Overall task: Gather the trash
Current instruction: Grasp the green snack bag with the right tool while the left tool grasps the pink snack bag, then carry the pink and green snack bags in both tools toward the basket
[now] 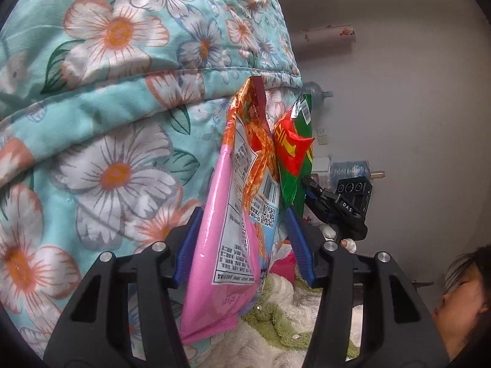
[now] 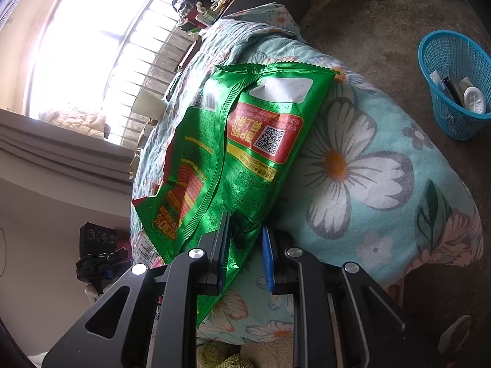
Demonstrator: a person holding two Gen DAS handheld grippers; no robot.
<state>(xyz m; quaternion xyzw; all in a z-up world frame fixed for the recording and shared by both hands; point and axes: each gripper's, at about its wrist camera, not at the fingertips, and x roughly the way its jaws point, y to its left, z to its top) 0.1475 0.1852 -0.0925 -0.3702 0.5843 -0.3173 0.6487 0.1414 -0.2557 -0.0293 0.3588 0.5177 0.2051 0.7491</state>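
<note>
Pink wrapper (image 1: 211, 245) bottom behind left fingers (image 1: 187, 245)

Quilt (image 1: 116, 98): pale turquoise, printed with large white flowers, orange centres, grey-edged petals, some peach blooms, dark green leaves.

Pink snack bag (image 1: 214, 260): solid pink side, white label panel with black print, orange and red foil upper edge, barcode and QR code.

Green snack bag (image 2: 245, 141): glossy green, red panel with yellow characters, white QR patch, yellow stripe, zigzag edge.

Gripper pads (image 1: 187, 245): blue, ribbed; frames black with silver bolts.

Laundry basket (image 2: 442, 110): bright blue mesh.

Towel (image 1: 276, 319): cream with olive green.

Wall (image 1: 399, 92): grey-white.
</note>
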